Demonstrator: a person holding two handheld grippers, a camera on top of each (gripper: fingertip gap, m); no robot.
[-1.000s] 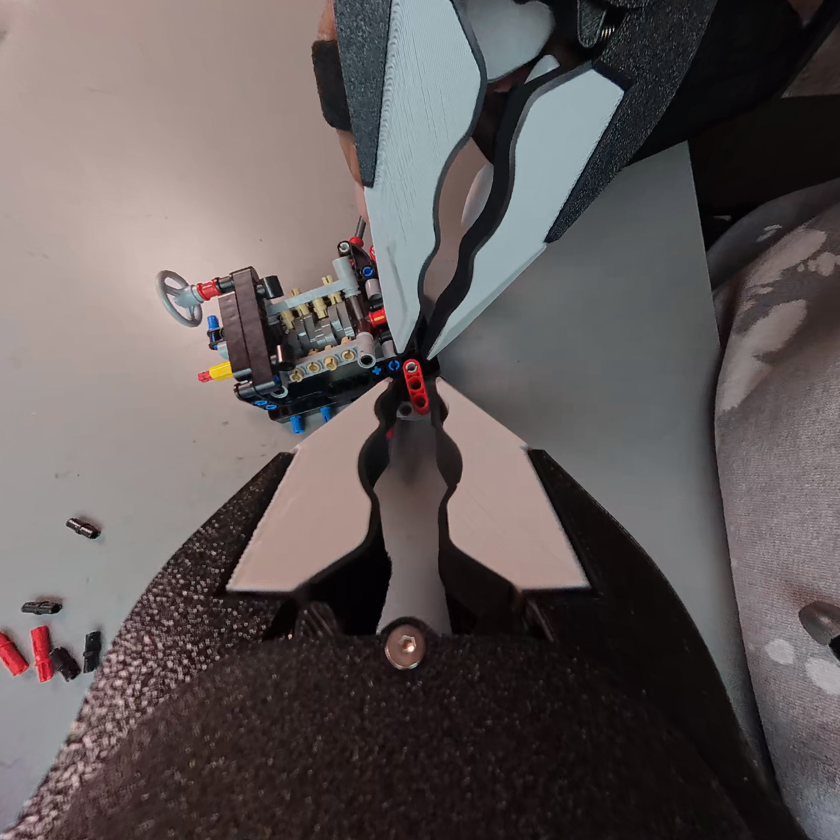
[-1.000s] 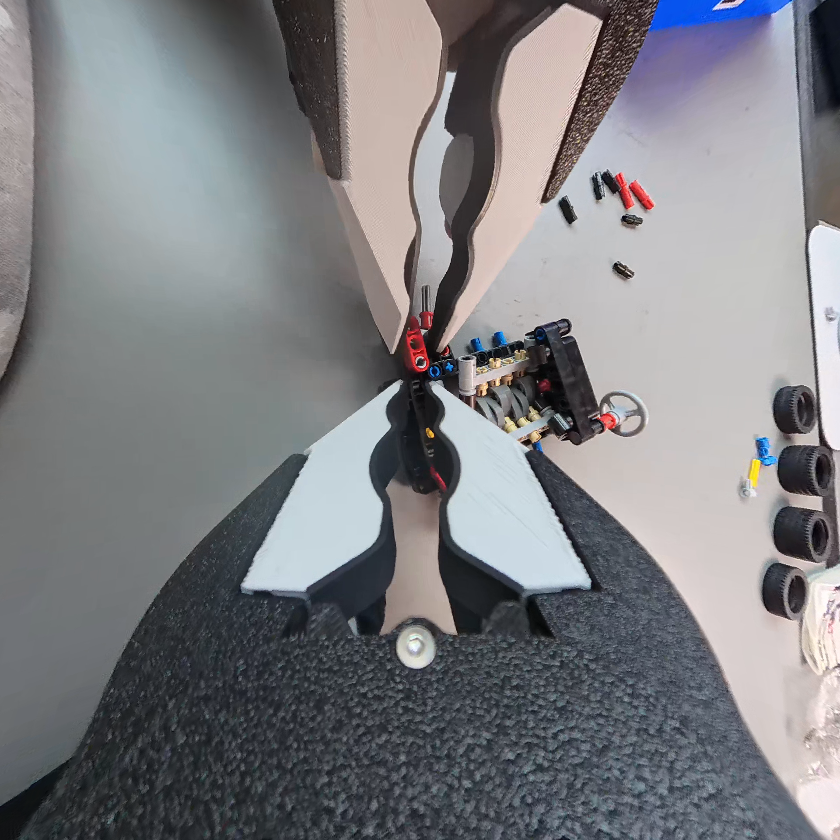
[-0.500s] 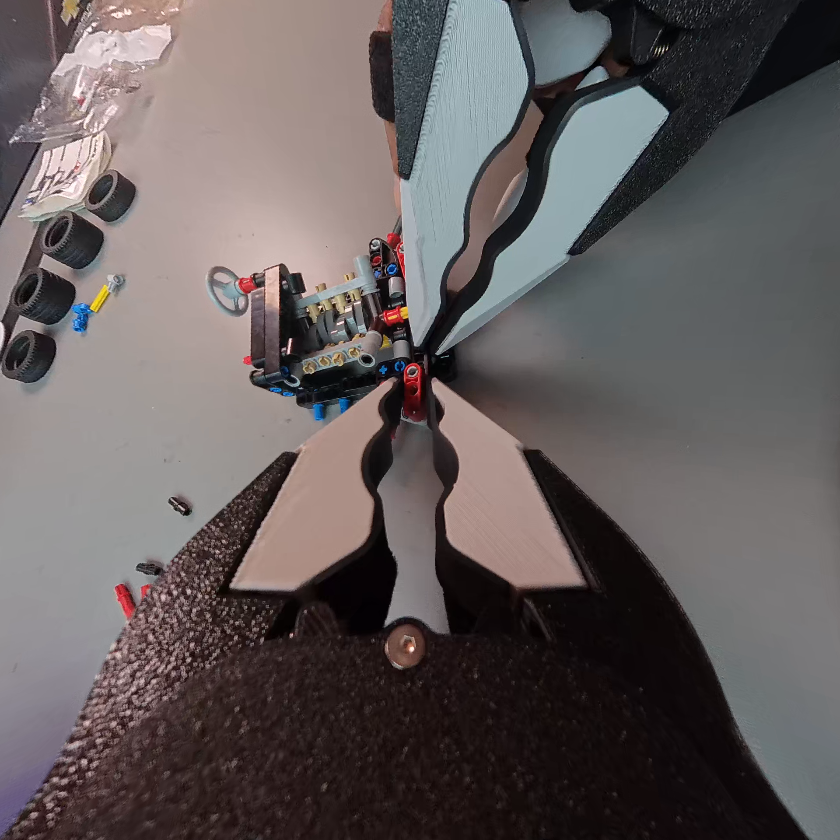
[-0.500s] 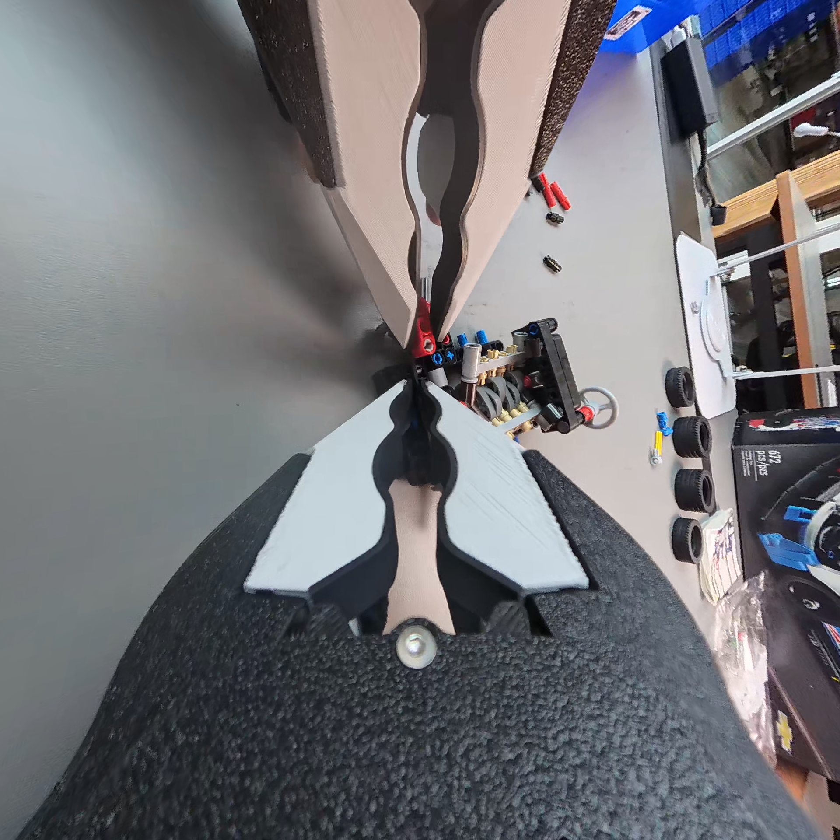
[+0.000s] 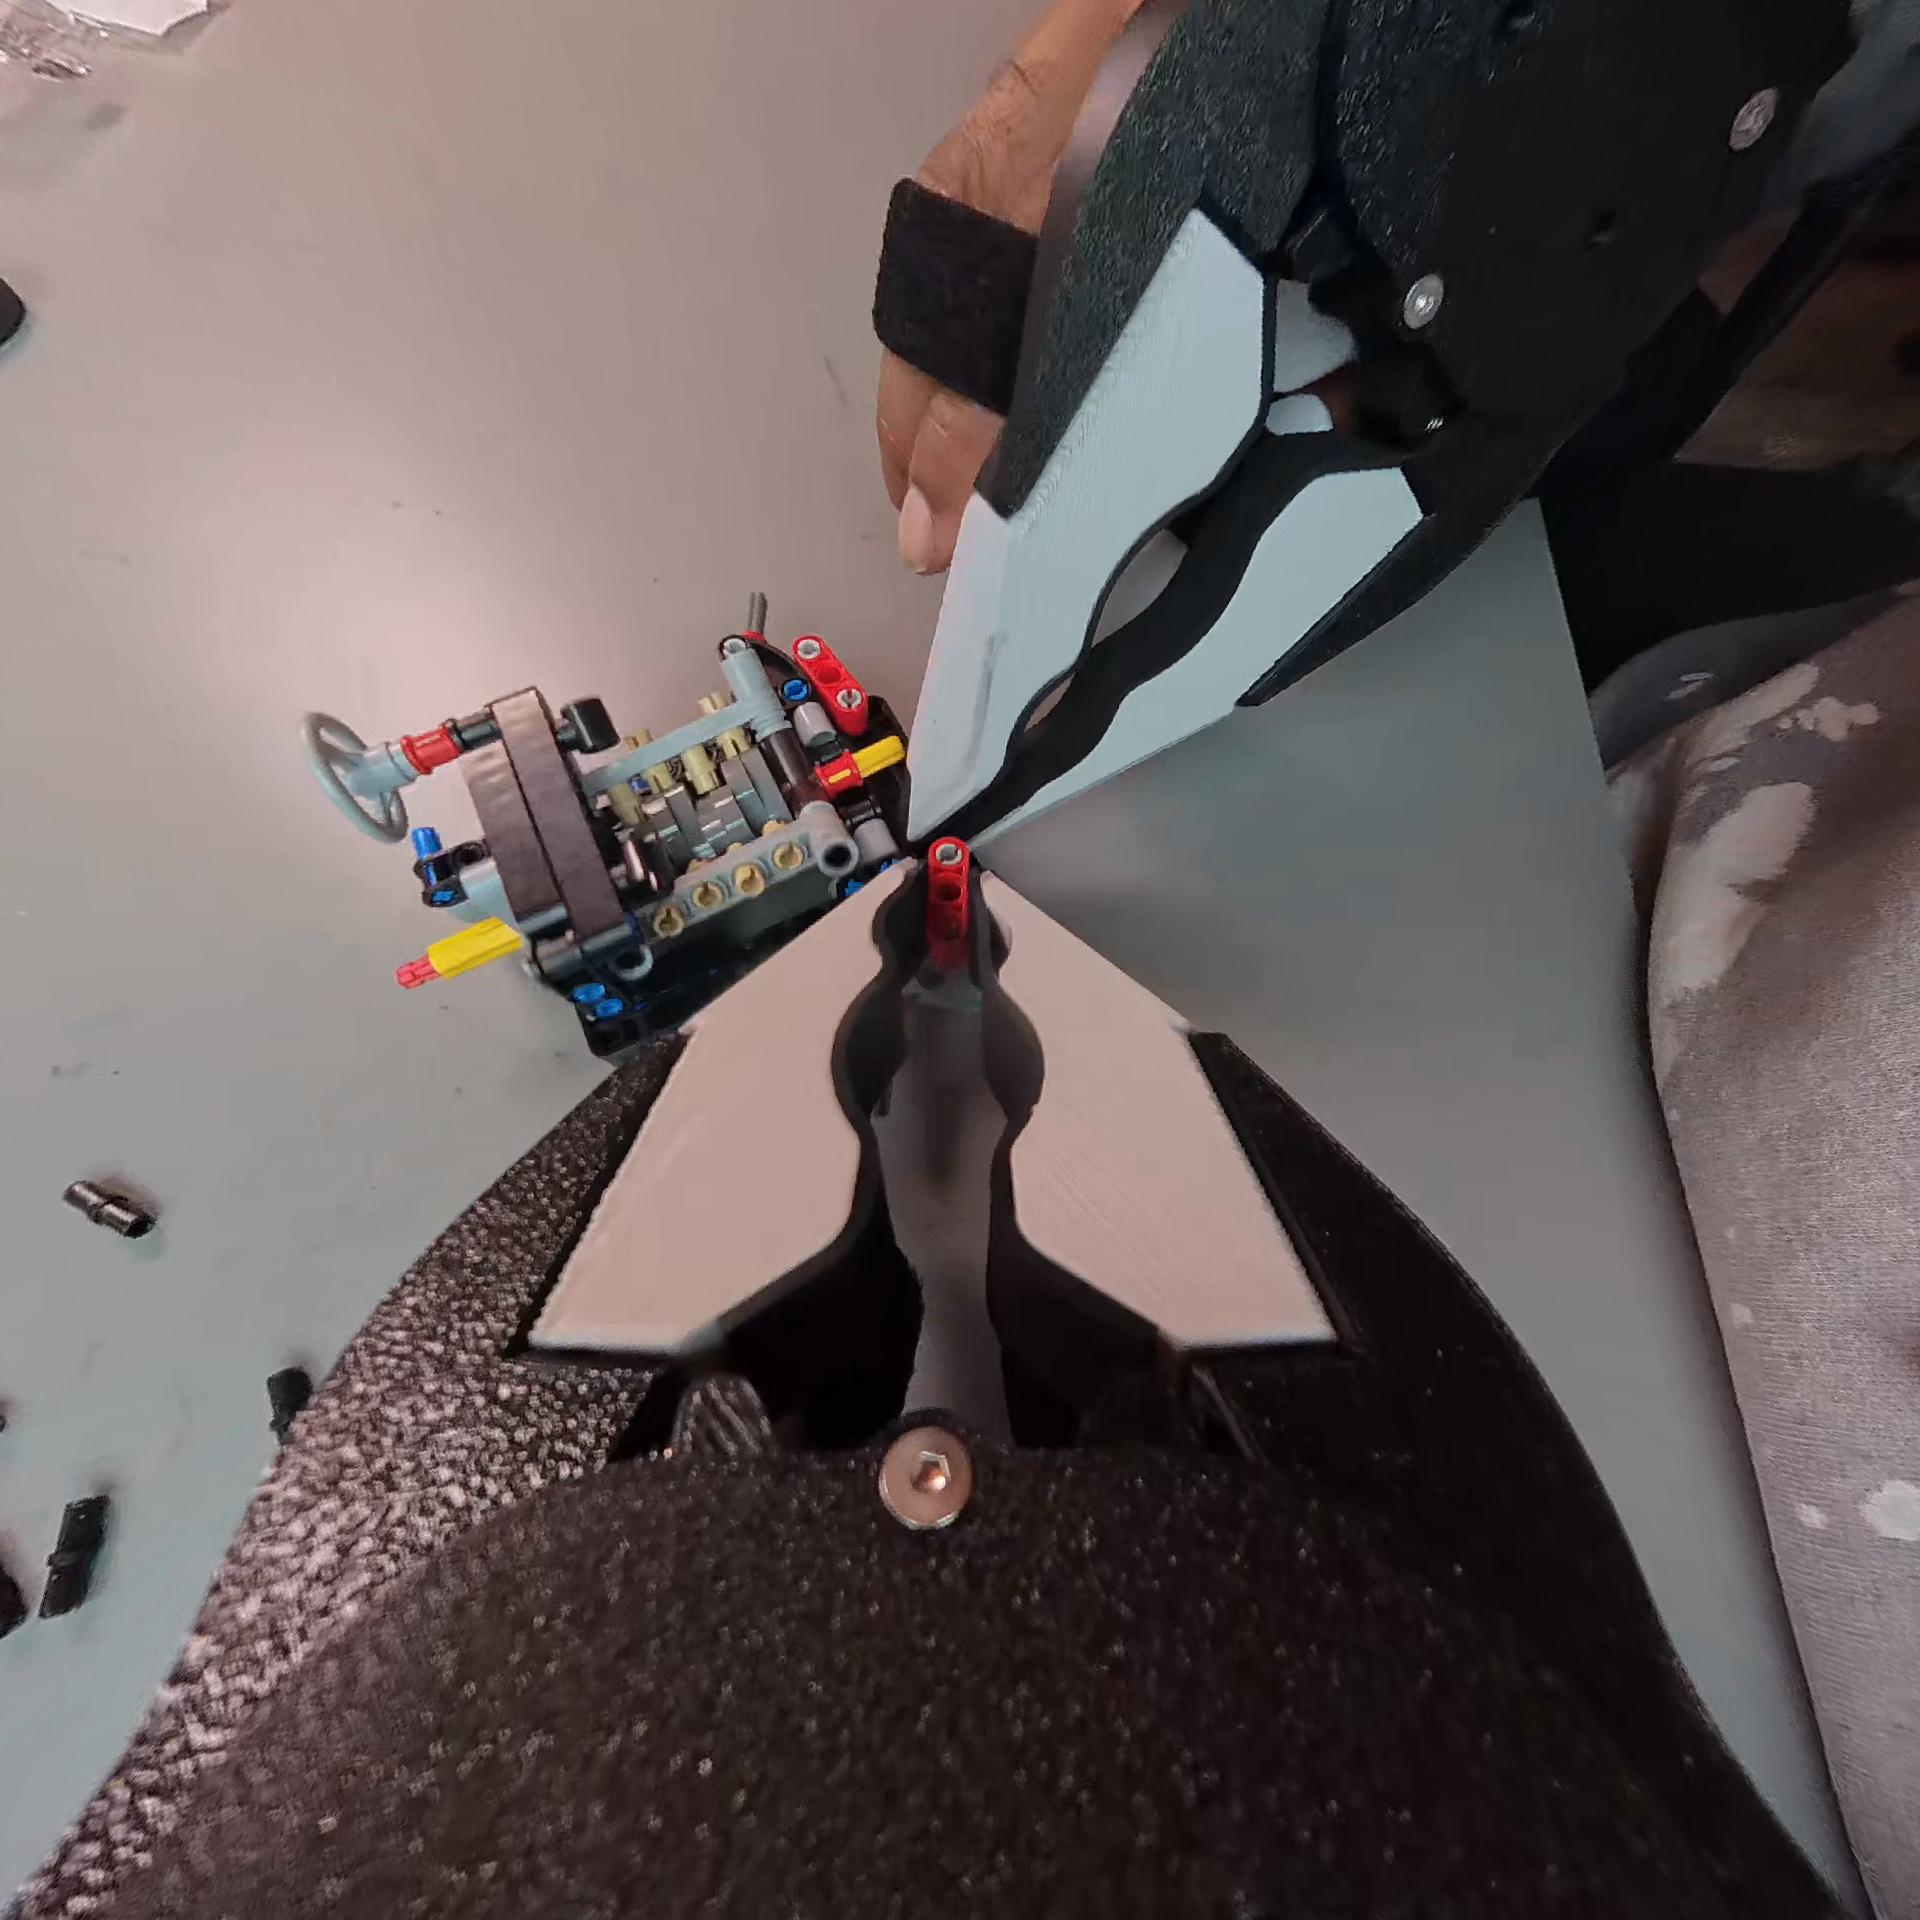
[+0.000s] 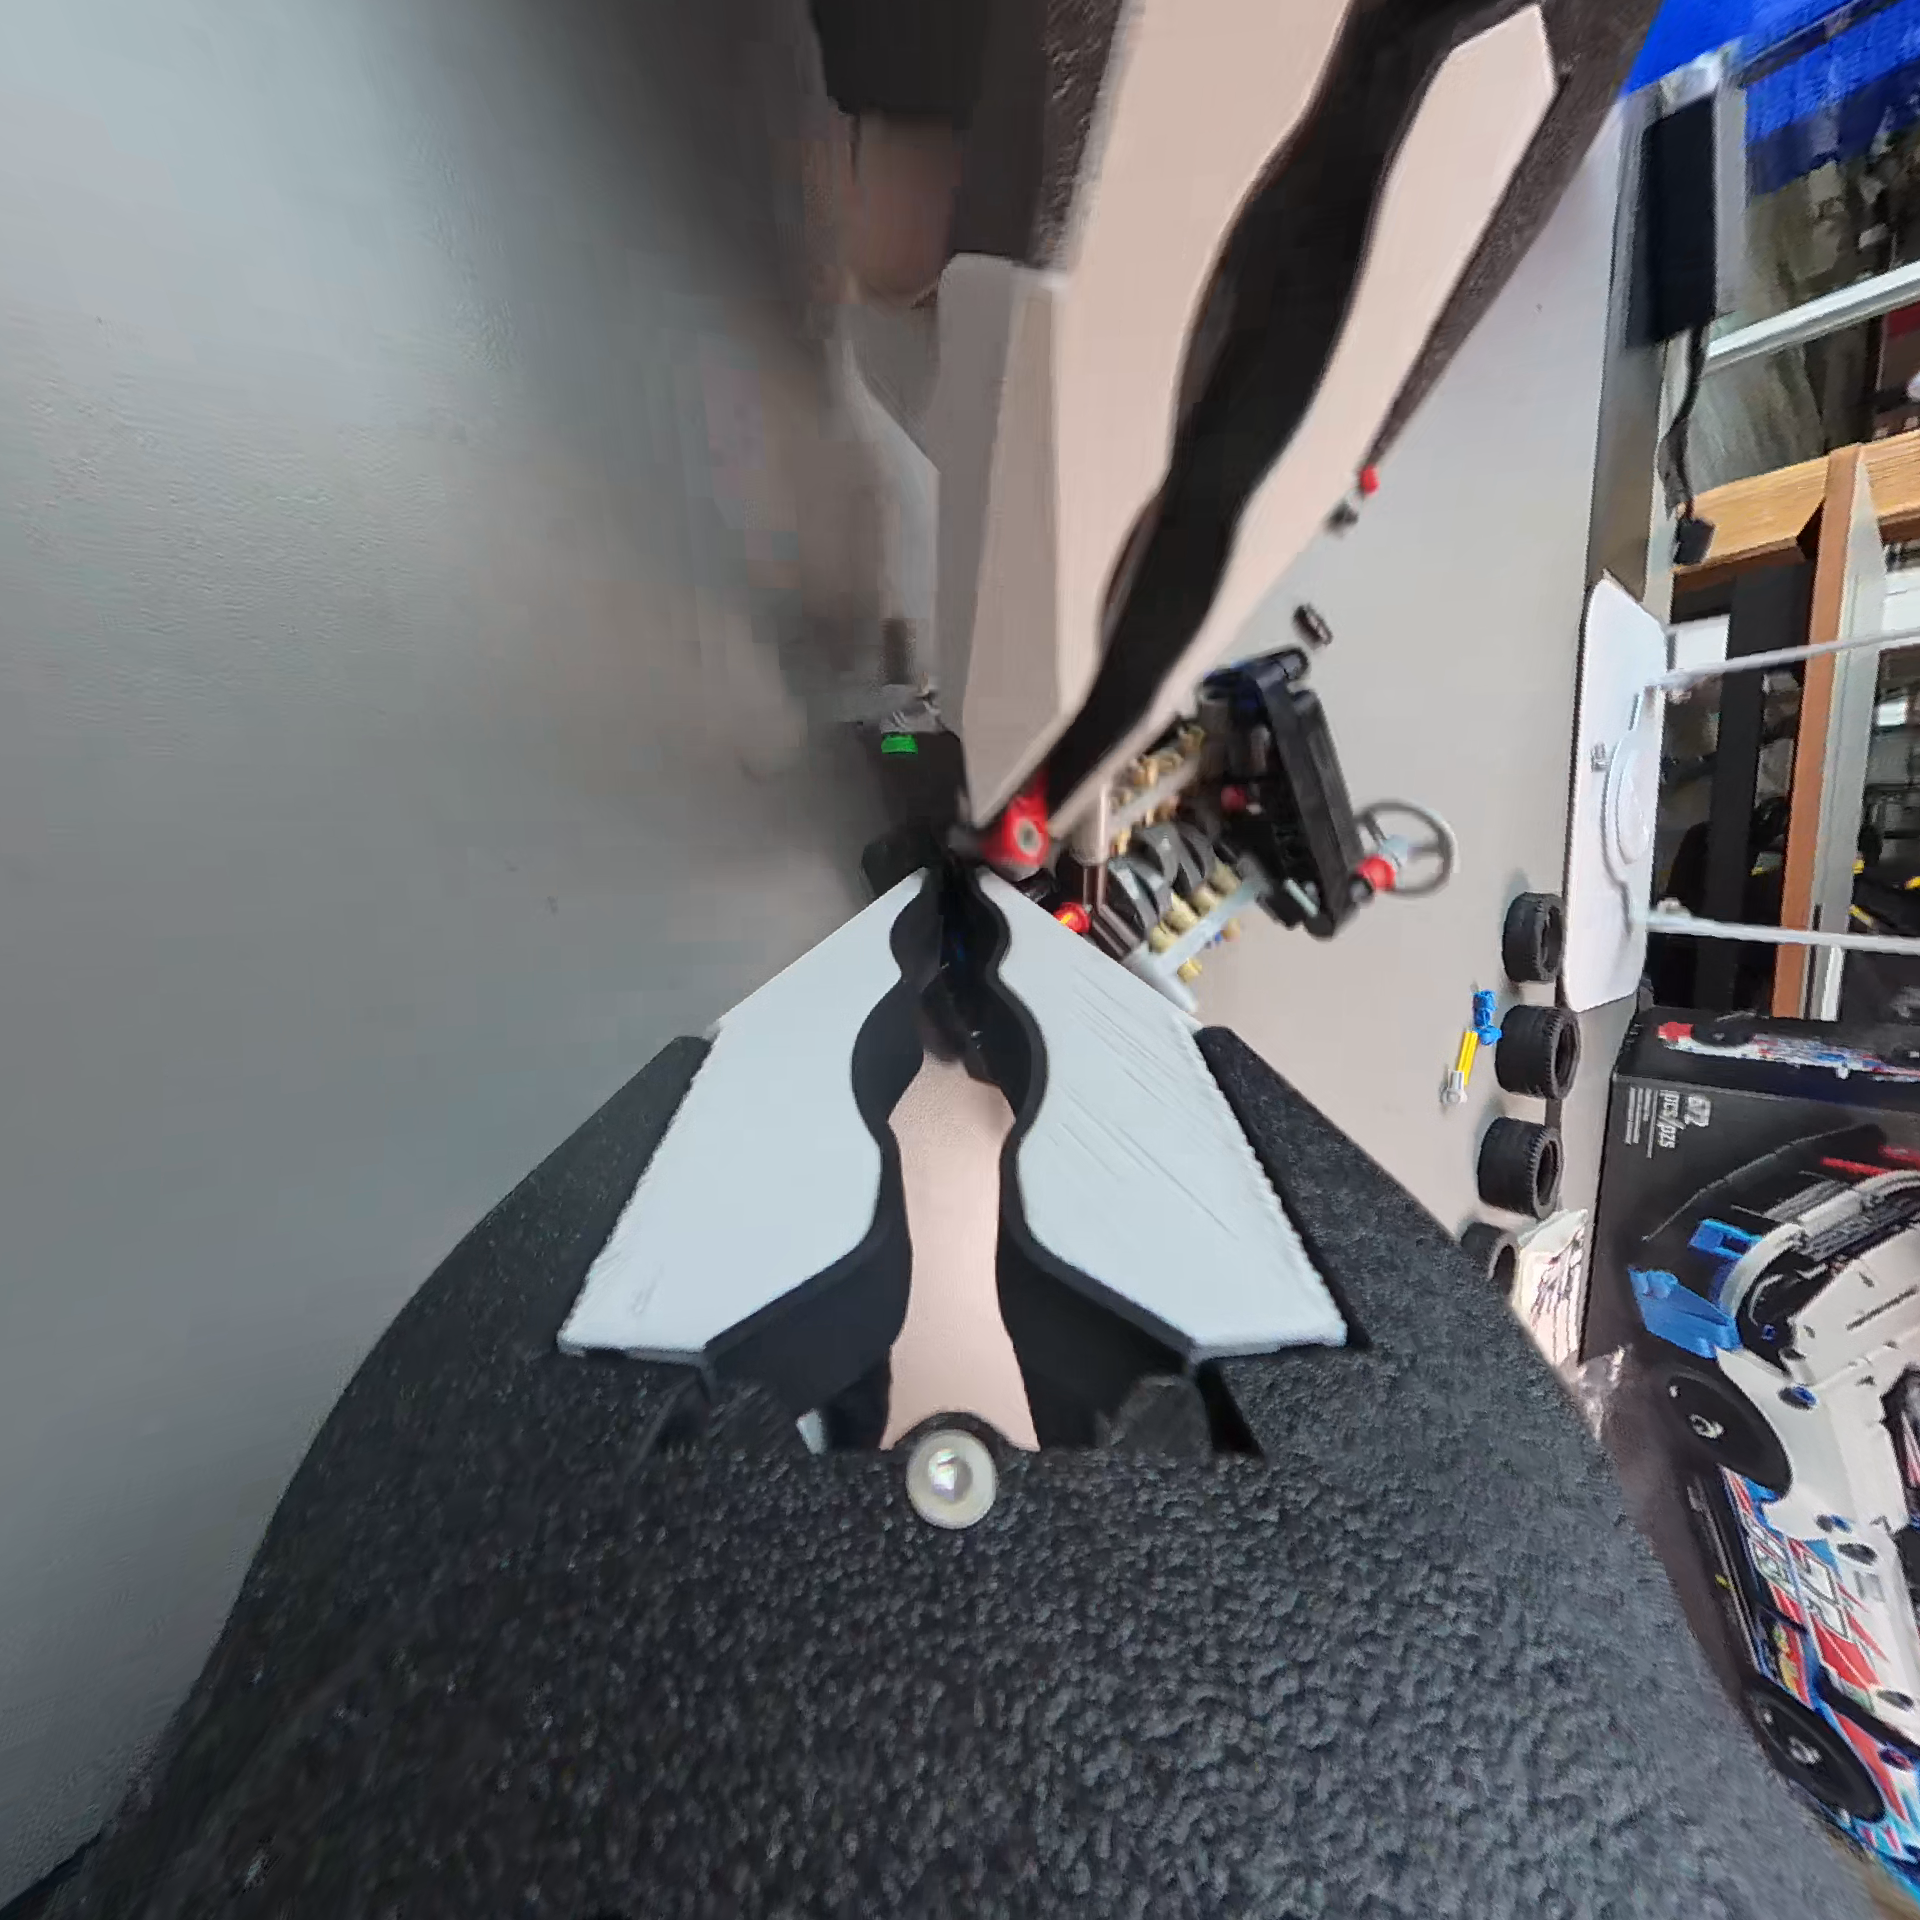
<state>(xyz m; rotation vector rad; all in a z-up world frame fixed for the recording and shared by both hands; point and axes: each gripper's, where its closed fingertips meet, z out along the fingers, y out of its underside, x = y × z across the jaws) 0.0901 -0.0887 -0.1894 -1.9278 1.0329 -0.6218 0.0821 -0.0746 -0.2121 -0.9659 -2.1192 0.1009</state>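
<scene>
The left tongs (image 5: 940,914) are pinched narrow on a small red beam (image 5: 945,902) with holes, which stands up between their tips; a grey pin shows at its lower end. Tip to tip against them, the right tongs (image 6: 951,904) are closed tight on a black edge part of the brick model (image 5: 665,831), a grey, black and tan engine-like assembly with a grey steering wheel (image 5: 353,774) and yellow axles. The model sits just beside both pairs of tips, on the grey table (image 5: 416,364), near the table edge that borders a pale mottled cloth (image 5: 1787,935).

Small black connector pins (image 5: 109,1210) lie loose on the table well apart from the model. In the right wrist view four black tyres (image 6: 1538,1049) stand in a row toward the table's far edge, next to a dark printed box (image 6: 1766,1299) picturing a white, blue and red race car. Its lettering is left unread. A hand (image 5: 945,416) in a black strap grips the right tongs.
</scene>
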